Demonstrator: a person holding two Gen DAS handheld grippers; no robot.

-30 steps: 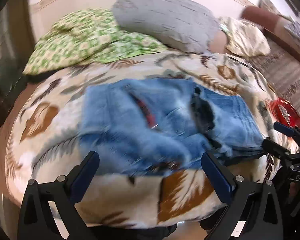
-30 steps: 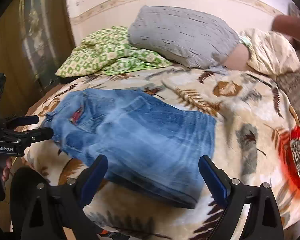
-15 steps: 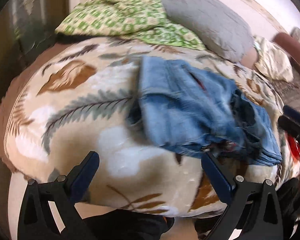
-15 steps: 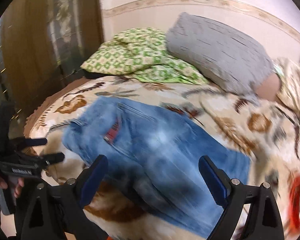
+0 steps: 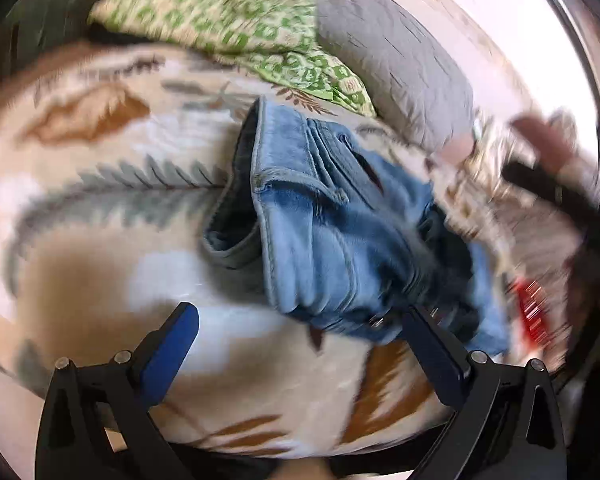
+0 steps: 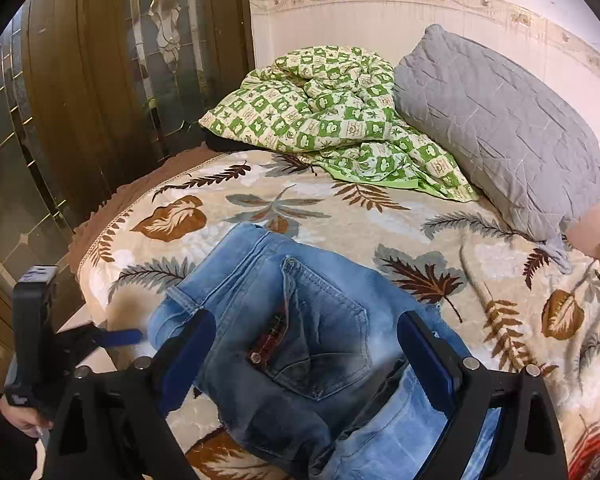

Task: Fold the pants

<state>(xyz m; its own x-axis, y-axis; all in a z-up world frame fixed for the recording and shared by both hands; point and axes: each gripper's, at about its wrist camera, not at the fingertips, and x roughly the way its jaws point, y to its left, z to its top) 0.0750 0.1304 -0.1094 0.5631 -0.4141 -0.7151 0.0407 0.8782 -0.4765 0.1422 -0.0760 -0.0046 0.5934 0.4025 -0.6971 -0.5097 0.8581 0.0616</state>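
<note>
The folded jeans point(image 6: 300, 344) are located near the front edge of the bed point(image 6: 440, 236), back pocket uppermost. The right gripper point(image 6: 302, 344) has been brought closer over them, jaws wide and empty. The left gripper point(image 5: 296, 332) has been swung leftward, jaws likewise wide, nothing held.

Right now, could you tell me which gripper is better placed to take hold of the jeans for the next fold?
Probably the right gripper: its open fingers already straddle the jeans at the back pocket. The left gripper is open over bare blanket beside them.
</note>
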